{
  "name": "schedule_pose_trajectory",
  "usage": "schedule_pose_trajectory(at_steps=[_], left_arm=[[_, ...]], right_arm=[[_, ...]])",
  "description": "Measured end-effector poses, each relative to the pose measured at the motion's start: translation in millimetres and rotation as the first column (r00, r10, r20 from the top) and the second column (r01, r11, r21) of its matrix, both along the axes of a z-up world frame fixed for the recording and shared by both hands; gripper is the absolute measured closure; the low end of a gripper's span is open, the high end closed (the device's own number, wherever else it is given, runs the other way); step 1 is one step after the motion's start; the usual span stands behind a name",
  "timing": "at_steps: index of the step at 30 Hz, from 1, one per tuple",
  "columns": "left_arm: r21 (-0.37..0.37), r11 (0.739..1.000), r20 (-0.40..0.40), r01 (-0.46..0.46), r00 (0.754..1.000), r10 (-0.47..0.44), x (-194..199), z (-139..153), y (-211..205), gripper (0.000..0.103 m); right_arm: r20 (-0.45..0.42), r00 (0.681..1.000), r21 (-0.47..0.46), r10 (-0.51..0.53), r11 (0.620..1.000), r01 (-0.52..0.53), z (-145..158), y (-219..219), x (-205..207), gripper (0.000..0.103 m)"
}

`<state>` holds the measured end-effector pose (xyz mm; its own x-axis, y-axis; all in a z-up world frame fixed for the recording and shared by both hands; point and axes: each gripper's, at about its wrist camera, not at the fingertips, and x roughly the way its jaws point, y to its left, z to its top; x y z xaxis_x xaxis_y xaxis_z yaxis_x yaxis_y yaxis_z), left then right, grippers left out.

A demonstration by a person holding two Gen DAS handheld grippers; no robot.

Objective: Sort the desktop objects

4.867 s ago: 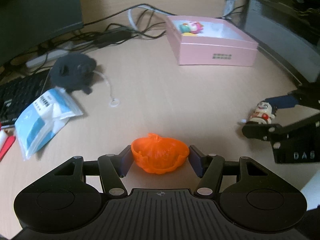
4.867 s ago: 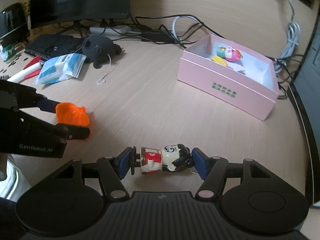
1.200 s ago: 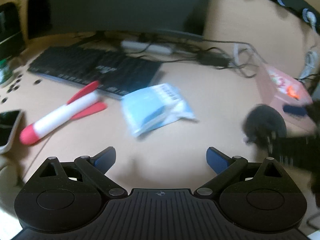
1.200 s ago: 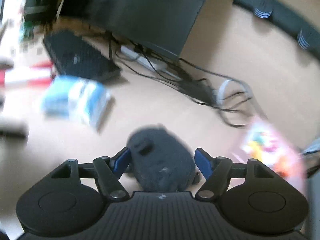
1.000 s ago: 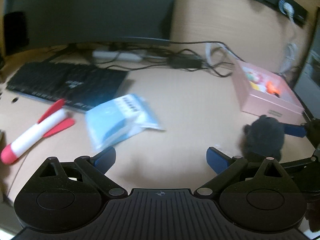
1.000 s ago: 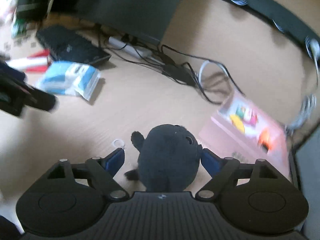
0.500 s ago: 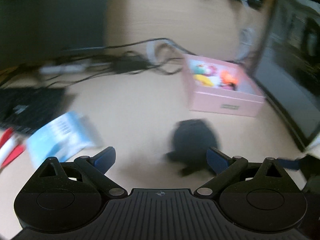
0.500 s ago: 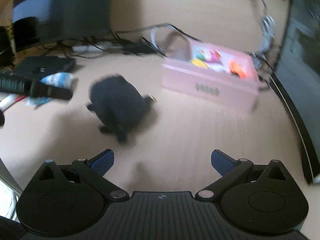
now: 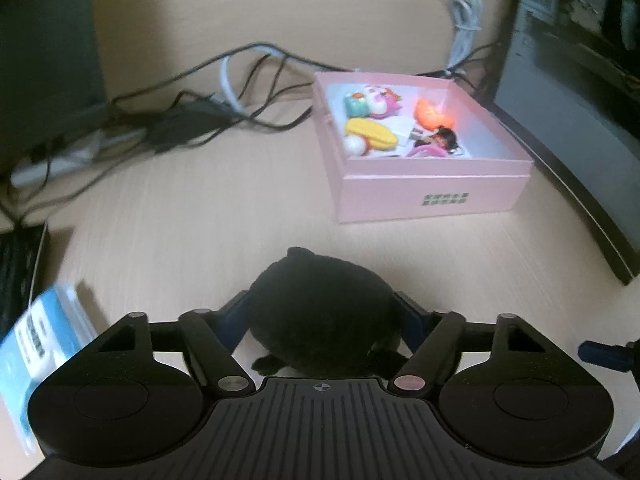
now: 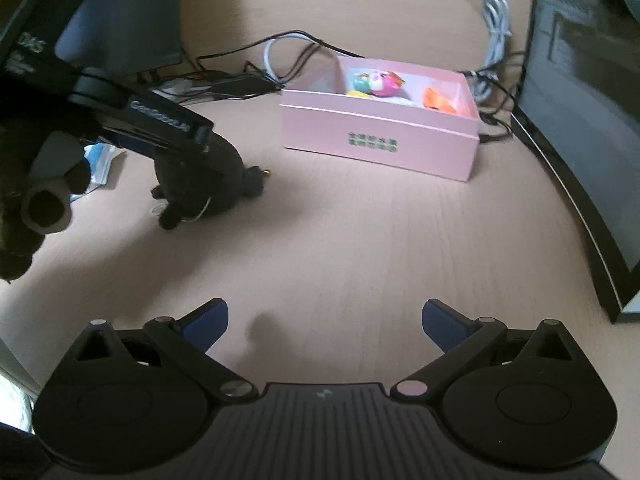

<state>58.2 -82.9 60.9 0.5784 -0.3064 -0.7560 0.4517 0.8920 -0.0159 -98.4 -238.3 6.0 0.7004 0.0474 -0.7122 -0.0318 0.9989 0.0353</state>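
A black plush toy sits between the fingers of my left gripper, which is closed against its sides on the wooden desk. In the right wrist view the same plush rests on the desk under the left gripper. The pink box stands beyond it and holds an orange toy, a doll figure and several other small toys. The box also shows in the right wrist view. My right gripper is open and empty above bare desk, in front of the box.
A blue-and-white packet lies at the left, next to a keyboard corner. Tangled cables and a power strip lie behind. A dark monitor stands along the right edge. Another monitor base is at the back left.
My right gripper let go of the black plush and drew back open. My left gripper swung right from the packet side and closed around the plush.
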Motion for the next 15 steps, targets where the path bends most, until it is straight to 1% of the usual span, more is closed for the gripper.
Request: schedule_pose_trajectory(at_steps=[2,3,5,7,8,9,12,13,15], left_arm=[[-0.018,1.0,0.027,0.014,1.0,-0.014,-2,10,-8,0.027],[-0.035,0.999,0.054,0.022,0.998,-0.02,-5,17,-11,0.027],[-0.052,0.998,0.145,0.035,0.989,-0.027,-17,27,-14,0.027],[-0.031,0.999,0.217,0.044,0.976,-0.036,-27,25,-13,0.026],[-0.018,0.998,0.236,0.052,0.971,-0.046,-34,18,-9,0.025],[-0.011,0.999,0.23,0.053,0.972,-0.049,-37,11,-5,0.025],[0.0,1.0,0.141,0.01,0.99,-0.01,-45,-16,14,0.023],[-0.02,1.0,0.144,-0.004,0.99,0.006,-52,-20,22,0.022],[-0.047,0.999,0.144,-0.003,0.989,0.01,-63,-21,37,0.022]], right_arm=[[-0.006,1.0,0.002,-0.005,1.0,0.005,-1,-2,2,0.0],[-0.006,1.0,0.001,-0.008,1.0,0.008,-1,-3,3,0.0],[0.004,1.0,-0.001,-0.002,1.0,0.002,0,-3,3,0.0],[0.012,1.0,-0.015,0.011,1.0,-0.011,1,-2,6,0.0],[0.012,1.0,-0.022,0.016,1.0,-0.016,1,-1,8,0.0],[0.011,1.0,-0.027,0.021,0.999,-0.02,1,0,9,0.0],[0.005,0.999,-0.044,0.031,0.999,-0.031,0,1,11,0.0],[0.002,0.999,-0.051,0.034,0.998,-0.034,0,2,12,0.0],[0.0,0.999,-0.066,0.036,0.997,-0.036,0,4,13,0.0]])
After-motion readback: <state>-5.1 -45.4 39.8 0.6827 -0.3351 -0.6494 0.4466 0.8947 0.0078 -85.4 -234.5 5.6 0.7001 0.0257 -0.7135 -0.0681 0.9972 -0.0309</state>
